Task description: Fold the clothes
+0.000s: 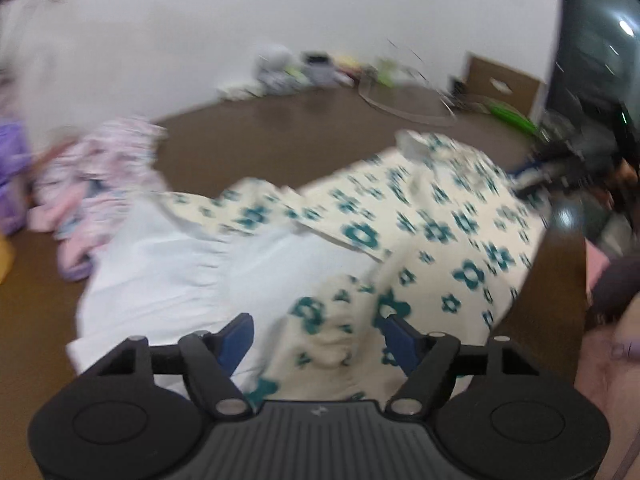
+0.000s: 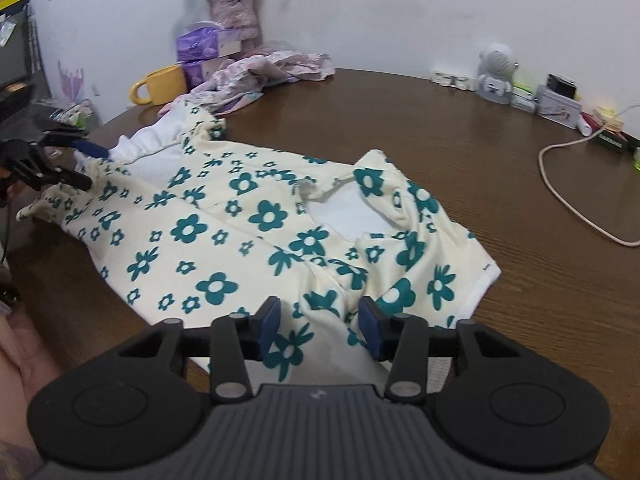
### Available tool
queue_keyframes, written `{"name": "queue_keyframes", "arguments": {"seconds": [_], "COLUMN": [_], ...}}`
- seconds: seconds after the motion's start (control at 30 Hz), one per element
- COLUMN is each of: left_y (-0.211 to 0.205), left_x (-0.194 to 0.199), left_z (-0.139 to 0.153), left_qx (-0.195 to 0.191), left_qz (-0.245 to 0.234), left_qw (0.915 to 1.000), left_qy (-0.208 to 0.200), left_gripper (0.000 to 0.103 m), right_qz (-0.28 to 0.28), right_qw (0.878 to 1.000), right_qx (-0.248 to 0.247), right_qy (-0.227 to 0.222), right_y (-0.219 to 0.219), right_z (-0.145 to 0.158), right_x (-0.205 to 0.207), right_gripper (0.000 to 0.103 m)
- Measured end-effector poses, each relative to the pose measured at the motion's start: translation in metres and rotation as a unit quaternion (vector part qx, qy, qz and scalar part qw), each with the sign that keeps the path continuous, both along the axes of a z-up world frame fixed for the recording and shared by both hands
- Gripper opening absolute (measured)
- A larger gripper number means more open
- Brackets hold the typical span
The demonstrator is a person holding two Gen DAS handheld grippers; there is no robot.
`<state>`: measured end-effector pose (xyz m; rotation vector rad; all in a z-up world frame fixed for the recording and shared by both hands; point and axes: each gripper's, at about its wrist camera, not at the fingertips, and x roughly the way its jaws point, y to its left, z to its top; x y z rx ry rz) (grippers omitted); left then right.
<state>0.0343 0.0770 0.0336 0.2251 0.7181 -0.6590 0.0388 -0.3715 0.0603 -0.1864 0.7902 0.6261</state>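
Left wrist view (blurred): your left tool (image 1: 316, 334) stands with its blue pads (image 1: 236, 338) spread wide, nothing pinched between them, just over the near edge of the floral garment (image 1: 436, 232). The cream cloth with teal flowers lies spread on the brown counter (image 1: 256, 140), its white lining (image 1: 168, 264) turned up on the left. A crumpled pink patterned garment (image 1: 100, 172) lies beyond it at the counter's left edge.

Right wrist view: your right tool (image 2: 320, 322) is likewise open, its pads apart above the garment's near hem, gripping nothing. The floral garment (image 2: 248, 224) lies flat in the middle of the counter (image 2: 460, 152), neck opening toward the right. Your left tool (image 2: 80, 164) appears at the far left, at the gathered edge of the cloth; whether it touches the cloth cannot be told. Behind stand a yellow mug (image 2: 160, 84), purple tissue boxes (image 2: 200, 48), a vase of dried flowers (image 2: 234, 12), and a white cable (image 2: 568, 200) at right.
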Motion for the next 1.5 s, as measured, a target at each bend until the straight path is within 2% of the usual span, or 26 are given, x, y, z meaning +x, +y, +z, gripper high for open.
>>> {"name": "queue_keyframes", "arguments": {"seconds": [0.07,0.1,0.13,0.47,0.67,0.83,1.0,1.1,1.17,1.23,1.3,1.37,1.5], "left_y": [-0.002,-0.003,-0.003,-0.012,-0.010,-0.007,-0.007,-0.002,0.007,0.018,0.029,0.040,0.048], "left_x": [-0.012,-0.018,-0.024,-0.083,-0.042,-0.006,0.024,0.021,0.014,0.004,-0.010,-0.024,-0.046], "left_z": [0.003,0.004,0.006,0.020,0.010,0.001,-0.015,-0.014,-0.010,-0.005,0.001,0.004,0.001], "left_qx": [-0.001,-0.001,-0.002,-0.005,-0.012,-0.017,-0.016,-0.016,-0.016,-0.016,-0.019,-0.022,-0.013], "left_qz": [-0.019,-0.029,-0.038,-0.133,-0.082,-0.037,-0.008,-0.002,0.013,0.029,0.046,0.061,0.082], "left_qw": [0.9998,0.9996,0.9993,0.9911,0.9958,0.9958,0.9924,0.9935,0.9947,0.9956,0.9956,0.9949,0.9929], "left_qy": [-0.001,-0.002,-0.003,-0.009,0.040,0.082,0.122,0.112,0.101,0.088,0.080,0.077,0.085], "left_gripper": [0.005,0.006,0.006,0.005,0.005,0.007,0.016,0.031,0.046,0.048,0.051,0.058,0.061], "right_qz": [0.006,0.009,0.013,0.106,0.141,0.102,0.069,0.060,0.048,0.034,0.020,0.010,0.020], "right_qw": [1.000,1.000,1.000,0.993,0.989,0.995,0.997,0.998,0.999,0.999,0.999,0.998,0.996], "right_qx": [-0.004,-0.007,-0.009,-0.002,-0.017,-0.020,-0.019,-0.011,-0.008,-0.005,0.001,0.015,0.028], "right_qy": [-0.001,-0.003,-0.005,-0.047,-0.037,-0.011,0.014,0.012,0.003,-0.011,-0.032,-0.056,-0.083], "right_y": [0.000,0.000,-0.001,-0.017,-0.024,-0.024,-0.024,-0.026,-0.030,-0.033,-0.033,-0.028,-0.004], "right_z": [0.000,0.000,0.001,0.029,0.040,0.023,0.006,0.003,0.005,0.010,0.016,0.023,0.026], "right_x": [-0.002,-0.003,-0.005,-0.064,-0.085,-0.047,-0.015,-0.016,-0.021,-0.027,-0.033,-0.038,-0.039], "right_gripper": [0.027,0.010,0.007,0.005,0.005,0.005,0.010,0.013,0.022,0.030,0.032,0.033,0.034]}}
